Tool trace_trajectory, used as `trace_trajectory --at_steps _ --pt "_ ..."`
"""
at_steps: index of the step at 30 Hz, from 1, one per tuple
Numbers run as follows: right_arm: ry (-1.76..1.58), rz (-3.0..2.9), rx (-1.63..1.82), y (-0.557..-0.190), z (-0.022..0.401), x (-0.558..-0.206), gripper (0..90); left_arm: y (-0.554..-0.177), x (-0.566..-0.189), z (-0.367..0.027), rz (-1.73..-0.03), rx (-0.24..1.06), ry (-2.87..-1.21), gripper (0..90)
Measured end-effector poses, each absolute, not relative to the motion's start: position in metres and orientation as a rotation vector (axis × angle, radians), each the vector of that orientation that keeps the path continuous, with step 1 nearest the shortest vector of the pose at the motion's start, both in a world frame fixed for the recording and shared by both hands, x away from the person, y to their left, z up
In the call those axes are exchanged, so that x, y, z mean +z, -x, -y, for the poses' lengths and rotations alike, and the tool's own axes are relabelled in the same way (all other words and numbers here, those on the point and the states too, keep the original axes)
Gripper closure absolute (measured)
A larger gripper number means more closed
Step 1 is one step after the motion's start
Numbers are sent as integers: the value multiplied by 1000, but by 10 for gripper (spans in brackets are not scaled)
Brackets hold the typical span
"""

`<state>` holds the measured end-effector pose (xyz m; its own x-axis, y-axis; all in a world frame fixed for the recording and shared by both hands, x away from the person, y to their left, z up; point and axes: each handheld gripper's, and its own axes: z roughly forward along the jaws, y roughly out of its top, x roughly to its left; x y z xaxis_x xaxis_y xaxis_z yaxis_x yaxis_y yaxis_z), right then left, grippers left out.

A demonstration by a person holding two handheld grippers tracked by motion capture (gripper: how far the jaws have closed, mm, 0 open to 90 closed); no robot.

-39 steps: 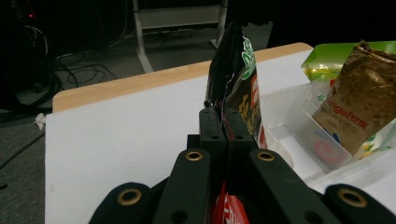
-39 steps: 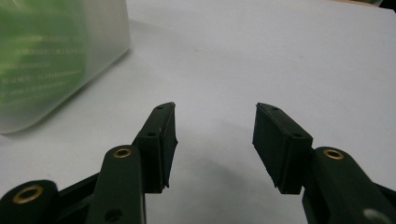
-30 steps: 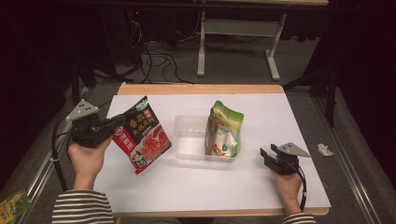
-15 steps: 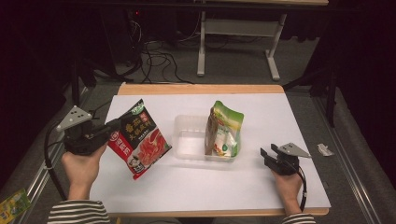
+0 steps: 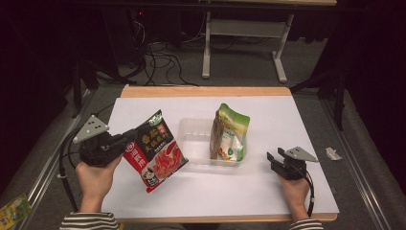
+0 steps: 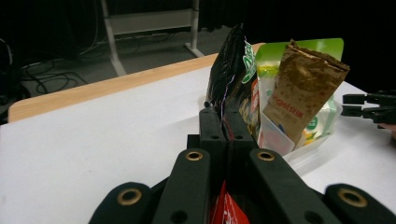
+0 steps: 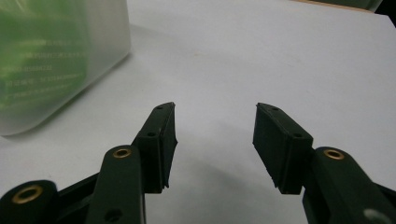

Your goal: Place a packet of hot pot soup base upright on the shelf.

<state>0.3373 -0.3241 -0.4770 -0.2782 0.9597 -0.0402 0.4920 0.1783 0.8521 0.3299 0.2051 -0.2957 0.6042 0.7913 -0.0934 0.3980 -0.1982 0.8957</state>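
Observation:
A red and black snack bag (image 5: 155, 153) hangs tilted over the left of the white table top, with my left gripper (image 5: 129, 139) shut on its left edge. In the left gripper view the jaws (image 6: 225, 122) pinch the bag's edge (image 6: 233, 70), which rises upright ahead. A clear plastic tray (image 5: 196, 129) lies at mid-table, and a green and brown pouch (image 5: 230, 134) stands in its right end. My right gripper (image 5: 273, 158) rests on the table to the right of the tray. Its jaws (image 7: 215, 135) stand open with nothing between them, and the tray wall (image 7: 60, 60) is at their left.
The table's wooden back edge (image 5: 206, 91) runs along the far side. A small paper scrap (image 5: 332, 153) lies off the table's right side, and a yellow-green wrapper (image 5: 14, 211) lies on the floor at lower left. Cables and a desk frame stand beyond the table.
My left hand has carried the bag a little toward the near edge and then slightly right, toward the tray. The right gripper has stayed put.

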Motion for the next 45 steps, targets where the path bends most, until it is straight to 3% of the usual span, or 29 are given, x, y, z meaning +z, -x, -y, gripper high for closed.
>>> trace_trajectory --at_steps 24,45 --pt "-1359 -1863 989 -337 323 -477 493 -382 -281 -129 -934 439 -1843 894" --pt "-1362 -1858 998 -337 323 -477 492 -420 -291 -112 -1011 455 -1793 889"
